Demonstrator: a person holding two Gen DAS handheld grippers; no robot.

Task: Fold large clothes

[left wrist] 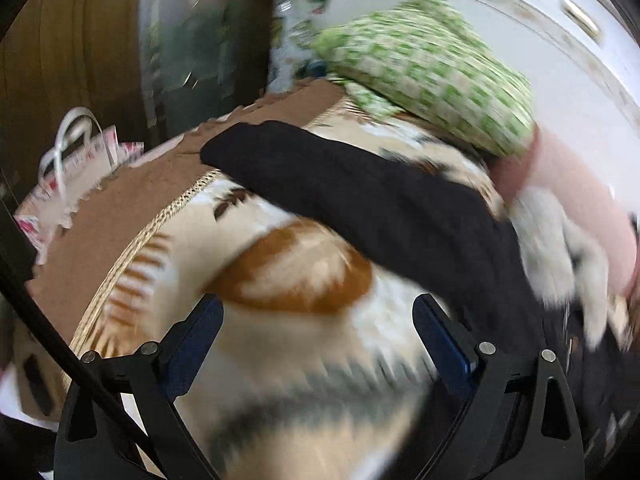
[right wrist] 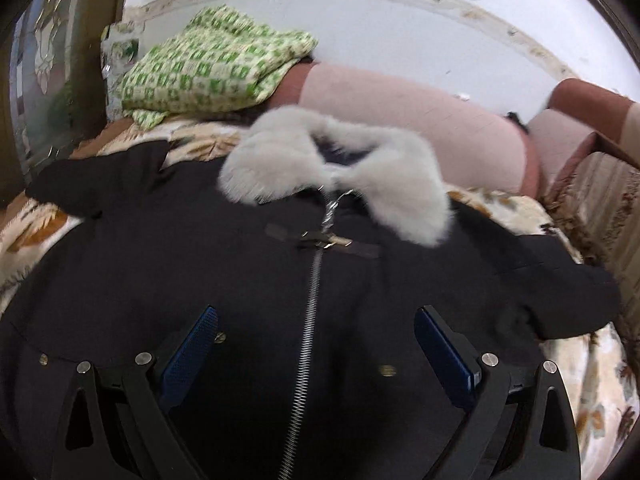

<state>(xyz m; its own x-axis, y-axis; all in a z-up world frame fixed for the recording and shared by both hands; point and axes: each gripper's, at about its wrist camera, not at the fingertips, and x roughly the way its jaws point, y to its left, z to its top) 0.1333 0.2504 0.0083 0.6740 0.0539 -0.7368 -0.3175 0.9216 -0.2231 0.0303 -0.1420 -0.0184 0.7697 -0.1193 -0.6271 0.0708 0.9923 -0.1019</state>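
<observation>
Black coat (right wrist: 200, 264) with grey fur collar (right wrist: 340, 168), zipped, spread flat on bedspread (right wrist: 592, 360)

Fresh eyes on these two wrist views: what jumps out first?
The black coat spread flat over the patterned blanket, its pale fur collar and silver zipper centred in the right wrist view. Behind it, a green checked cloth lies bunched against a pink bolster. Both claws, left and right, stand open and empty.
</observation>
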